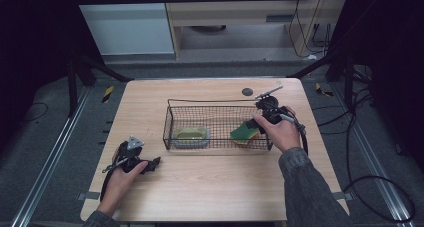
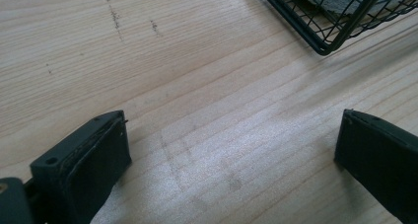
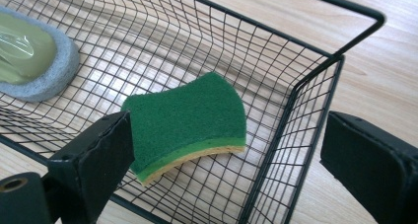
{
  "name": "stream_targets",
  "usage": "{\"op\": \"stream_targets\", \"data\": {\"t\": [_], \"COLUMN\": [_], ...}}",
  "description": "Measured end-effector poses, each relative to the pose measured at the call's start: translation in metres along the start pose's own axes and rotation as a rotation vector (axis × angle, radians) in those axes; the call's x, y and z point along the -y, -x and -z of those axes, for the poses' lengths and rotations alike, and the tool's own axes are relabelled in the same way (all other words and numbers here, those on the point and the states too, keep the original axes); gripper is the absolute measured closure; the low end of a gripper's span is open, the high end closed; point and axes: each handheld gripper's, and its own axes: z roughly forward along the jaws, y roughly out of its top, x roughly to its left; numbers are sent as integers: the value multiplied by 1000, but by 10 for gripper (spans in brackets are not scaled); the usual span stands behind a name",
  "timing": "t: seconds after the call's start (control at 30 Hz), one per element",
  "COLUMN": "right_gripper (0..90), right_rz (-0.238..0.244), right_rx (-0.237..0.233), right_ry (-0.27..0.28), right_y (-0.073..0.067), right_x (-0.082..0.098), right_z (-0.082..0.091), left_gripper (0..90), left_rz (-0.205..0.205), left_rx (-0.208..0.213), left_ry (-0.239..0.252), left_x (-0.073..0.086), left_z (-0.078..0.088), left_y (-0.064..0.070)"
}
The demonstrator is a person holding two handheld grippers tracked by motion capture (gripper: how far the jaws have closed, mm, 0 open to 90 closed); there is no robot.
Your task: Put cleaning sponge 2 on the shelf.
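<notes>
A big wooden table (image 1: 210,187) lies under both sets of tongs, and its light boards show between the jaws in the left gripper view. On the table sits a black wire basket (image 1: 170,118), just past the tip of the left tongs and right under the right tongs. In the left gripper view, 1 corner of the basket (image 2: 323,49) shows up ahead and off to the right of the jaws, not touching them. The left tongs (image 1: 152,163) lie low on the table in the person's left hand (image 1: 120,179), near the front left corner of the basket. Their 2 black jaws are spread wide apart, with nothing but bare wood between them. The right tongs (image 1: 261,123) are held by the right hand (image 1: 280,132) at the right end of the basket. Their 2 jaws are spread wide too, and they pinch nothing. In the right gripper view, 1 jaw sits inside the basket and the other sits outside its end wall (image 3: 296,150). A green and yellow sponge (image 3: 190,120) lies in the basket, green side up, just beside the inside jaw; I cannot tell if it touches that jaw. A little grey dish (image 3: 34,61) with a green middle lies farther along the basket, well away from the right tongs and closer to the left tongs.
</notes>
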Motion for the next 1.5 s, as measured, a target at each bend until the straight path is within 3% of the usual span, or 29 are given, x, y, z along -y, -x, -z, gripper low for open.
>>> {"op": "stream_targets", "data": {"t": [0.2,0.63,0.77,0.83,1.1,1.33,1.5], "right_gripper": [64,90,99,114,145,139,119], "right_rz": [-12,-103,-128,-130,-169,-192,-200], "right_rx": [6,46,56,83,86,74,61], "right_ry": [32,118,157,178,231,239,210], "right_y": [9,43,55,61,79,85,86], "right_x": [3,26,38,49,84,120,153], "right_z": [6,23,32,36,44,33,3], "left_gripper": [0,0,0,0,0,0,0], "left_rz": [0,0,0,0,0,1,3], "left_rx": [0,0,0,0,0,0,1], "left_ry": [0,0,0,0,0,1,3], "left_x": [0,0,0,0,0,0,0], "left_z": [0,0,0,0,0,0,-1], "left_y": [0,0,0,0,0,0,0]}}
